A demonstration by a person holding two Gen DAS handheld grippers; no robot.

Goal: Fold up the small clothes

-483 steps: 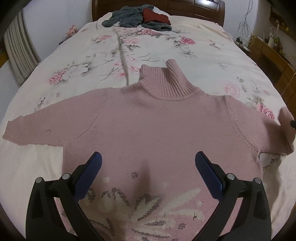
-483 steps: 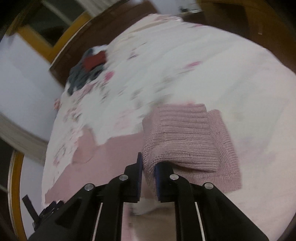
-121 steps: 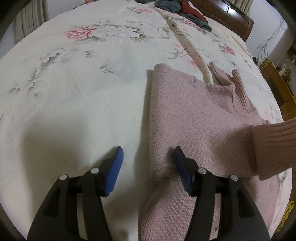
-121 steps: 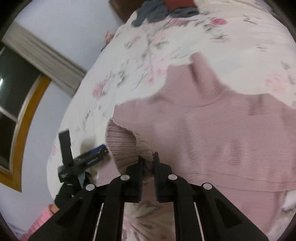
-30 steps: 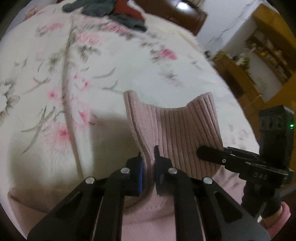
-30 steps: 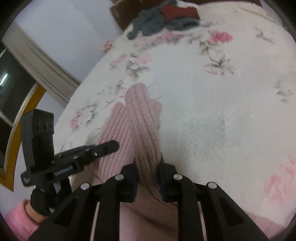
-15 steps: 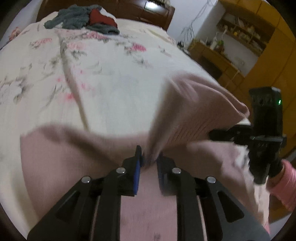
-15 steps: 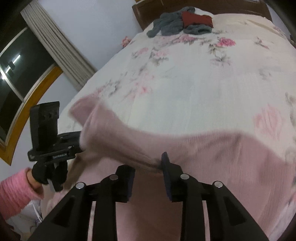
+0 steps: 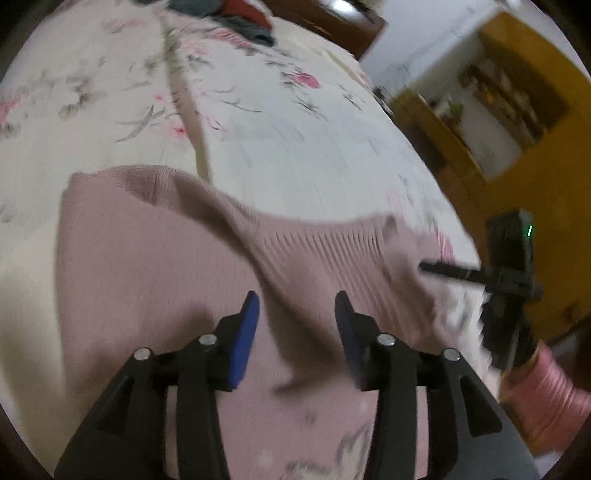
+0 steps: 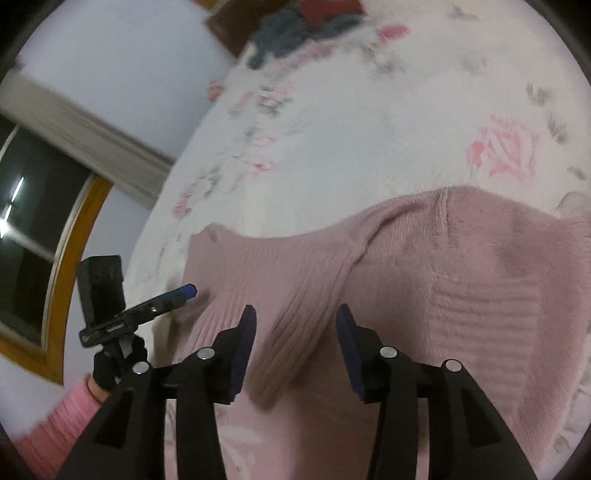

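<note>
Pink turtleneck sweater (image 9: 155, 258) lay just ahead of both spread, empty jaws of the left gripper (image 9: 295, 317) and right gripper (image 10: 293, 332) on the floral bedspread (image 9: 258, 140), sleeves apparently tucked and ribbed collar laid down, with a final fold probably left.

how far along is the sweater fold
Done: the pink sweater lies on the bed with its ribbed collar folded down over the body. In hand: nothing; the left claw and right claw are both open above it. Left: any final fold; other clothes wait by the headboard.
</note>
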